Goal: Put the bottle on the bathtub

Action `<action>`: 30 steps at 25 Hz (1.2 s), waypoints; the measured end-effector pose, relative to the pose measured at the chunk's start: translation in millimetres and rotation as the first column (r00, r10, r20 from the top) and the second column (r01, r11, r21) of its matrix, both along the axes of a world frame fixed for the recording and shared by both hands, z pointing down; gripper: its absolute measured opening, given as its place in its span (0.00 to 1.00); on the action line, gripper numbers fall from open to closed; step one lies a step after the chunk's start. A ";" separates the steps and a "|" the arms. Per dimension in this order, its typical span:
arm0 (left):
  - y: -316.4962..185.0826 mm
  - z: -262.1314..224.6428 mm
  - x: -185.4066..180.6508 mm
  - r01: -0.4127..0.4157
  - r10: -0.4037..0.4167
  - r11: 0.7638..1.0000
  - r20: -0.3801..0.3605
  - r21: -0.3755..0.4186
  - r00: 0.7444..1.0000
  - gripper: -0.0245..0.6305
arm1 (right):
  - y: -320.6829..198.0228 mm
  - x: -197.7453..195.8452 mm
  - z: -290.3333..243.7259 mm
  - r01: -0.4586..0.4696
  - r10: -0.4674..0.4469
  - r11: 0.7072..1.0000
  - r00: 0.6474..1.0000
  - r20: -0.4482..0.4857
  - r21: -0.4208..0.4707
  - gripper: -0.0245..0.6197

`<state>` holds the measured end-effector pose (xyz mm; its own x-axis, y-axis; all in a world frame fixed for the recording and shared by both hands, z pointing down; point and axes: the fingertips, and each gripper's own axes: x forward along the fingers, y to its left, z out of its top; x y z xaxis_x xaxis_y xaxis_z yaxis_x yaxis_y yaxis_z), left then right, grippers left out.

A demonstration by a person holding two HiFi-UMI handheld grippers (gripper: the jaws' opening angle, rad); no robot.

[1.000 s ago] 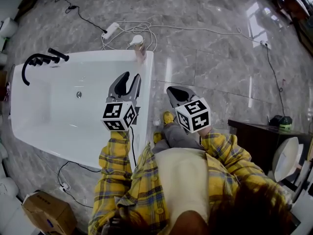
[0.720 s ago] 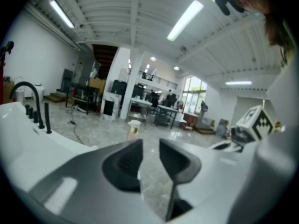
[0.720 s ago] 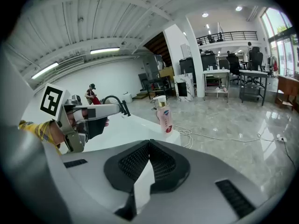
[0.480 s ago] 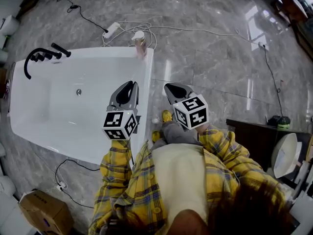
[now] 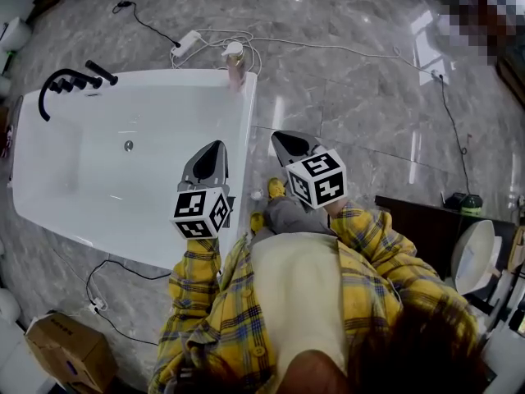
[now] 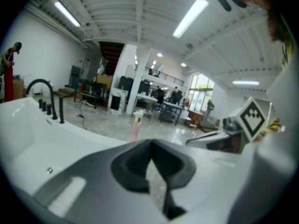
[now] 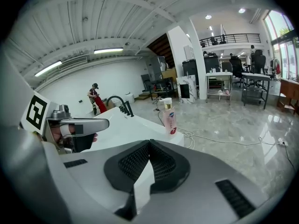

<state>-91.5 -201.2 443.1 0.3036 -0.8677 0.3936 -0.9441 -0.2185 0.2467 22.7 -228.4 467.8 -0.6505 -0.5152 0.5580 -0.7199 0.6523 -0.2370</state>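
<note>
Both of your grippers are sitting with jaws closed and empty. The left gripper (image 5: 212,153) is hovering over the white bathtub (image 5: 148,105), jaws just closing on nothing, and the right gripper (image 5: 283,142) is hanging over the marble floor (image 5: 369,80). The pink bottle (image 5: 235,66) is standing upright on the tub's corner rim, top centre of the head view, well apart from both.

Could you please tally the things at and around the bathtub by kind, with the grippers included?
Bathtub: 1
Pink bottle: 1
Black faucet set: 1
Grippers: 2, left gripper and right gripper
Cardboard box: 1
Total: 6
</note>
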 end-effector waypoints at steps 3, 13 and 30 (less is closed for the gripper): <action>6.3 4.7 -1.7 0.002 -0.002 1.000 0.004 -0.024 1.000 0.05 | 1.0 -1.3 -0.3 0.002 -0.002 1.000 1.000 -0.006 0.003 0.06; 21.4 8.3 -2.3 0.009 -0.008 0.998 0.012 -0.055 1.000 0.05 | 10.3 -3.0 -3.1 0.018 -0.018 1.000 1.000 -0.025 0.019 0.06; 50.3 4.9 -12.0 0.036 -0.036 0.998 0.012 -0.057 0.999 0.05 | 28.3 -7.3 -10.4 0.031 -0.030 0.999 0.999 -0.025 0.034 0.06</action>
<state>-103.5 -150.9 448.0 0.2682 -0.8538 0.4463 -0.9538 -0.1701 0.2478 15.4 -200.1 457.5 -0.6527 -0.5144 0.5561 -0.7049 0.6815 -0.1969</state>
